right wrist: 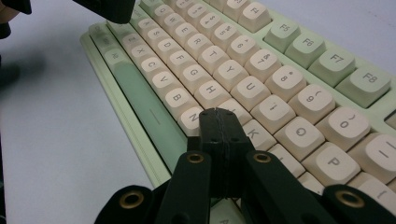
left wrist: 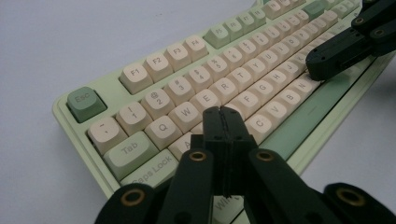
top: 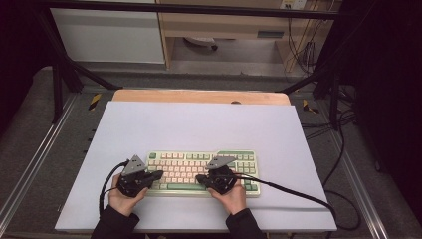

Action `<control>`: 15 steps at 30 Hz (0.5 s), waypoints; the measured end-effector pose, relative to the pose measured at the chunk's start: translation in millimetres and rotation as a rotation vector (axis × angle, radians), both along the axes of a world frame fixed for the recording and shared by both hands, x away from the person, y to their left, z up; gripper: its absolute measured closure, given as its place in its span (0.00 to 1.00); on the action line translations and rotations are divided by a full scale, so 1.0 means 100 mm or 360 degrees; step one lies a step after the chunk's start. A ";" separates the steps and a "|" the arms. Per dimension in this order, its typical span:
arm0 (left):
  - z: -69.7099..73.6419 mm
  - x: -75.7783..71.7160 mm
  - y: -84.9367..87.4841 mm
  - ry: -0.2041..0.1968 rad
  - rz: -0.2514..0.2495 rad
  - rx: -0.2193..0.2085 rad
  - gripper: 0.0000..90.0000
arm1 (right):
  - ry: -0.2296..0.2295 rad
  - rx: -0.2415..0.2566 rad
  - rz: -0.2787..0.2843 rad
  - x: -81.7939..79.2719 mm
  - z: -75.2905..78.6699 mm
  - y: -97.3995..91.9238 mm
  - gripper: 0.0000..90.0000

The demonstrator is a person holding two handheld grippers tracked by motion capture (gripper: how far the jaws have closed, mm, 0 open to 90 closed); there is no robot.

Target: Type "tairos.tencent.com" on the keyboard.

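A pale green keyboard (top: 234, 158) with cream keys lies near the front of the white sheet. My left gripper (top: 158, 175) reaches in from the keyboard's left end. In the left gripper view it (left wrist: 223, 113) is shut and empty, its tip low over the letter keys near S and D of the keyboard (left wrist: 154, 93). My right gripper (top: 199, 178) is shut too, its tip (right wrist: 217, 114) resting over the keys around J and M of the keyboard (right wrist: 261, 70). The right gripper (left wrist: 327, 59) shows by the N and M keys, and the left gripper (right wrist: 109, 8) at the far end.
A white sheet (top: 199, 124) covers the table, with a wooden edge (top: 199, 95) showing behind it. The right gripper's black cable (top: 298, 192) trails off to the right. A black metal frame and grey rails surround the table, with loose wires on the right.
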State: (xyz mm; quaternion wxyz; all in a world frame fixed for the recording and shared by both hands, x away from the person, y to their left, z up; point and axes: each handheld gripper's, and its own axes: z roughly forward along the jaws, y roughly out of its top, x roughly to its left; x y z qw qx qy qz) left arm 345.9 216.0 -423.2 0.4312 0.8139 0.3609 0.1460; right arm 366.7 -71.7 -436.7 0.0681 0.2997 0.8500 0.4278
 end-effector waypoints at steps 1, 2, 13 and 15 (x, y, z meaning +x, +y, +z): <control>0.00 0.00 0.00 0.0000 0.0001 -0.0001 1.00 | 0.0003 -0.0001 0.0000 0.00 0.01 0.00 1.00; 0.00 0.00 0.00 -0.0001 0.0000 0.0000 1.00 | -0.0007 0.0004 0.0005 0.00 0.01 -0.01 1.00; 0.05 -0.01 0.04 -0.0021 0.0001 -0.0005 0.97 | -0.0113 0.0095 -0.0103 0.02 0.31 -0.31 0.90; 0.06 -0.01 0.05 -0.0017 0.0002 -0.0002 0.93 | -0.0132 0.0090 -0.0126 0.02 0.34 -0.40 0.84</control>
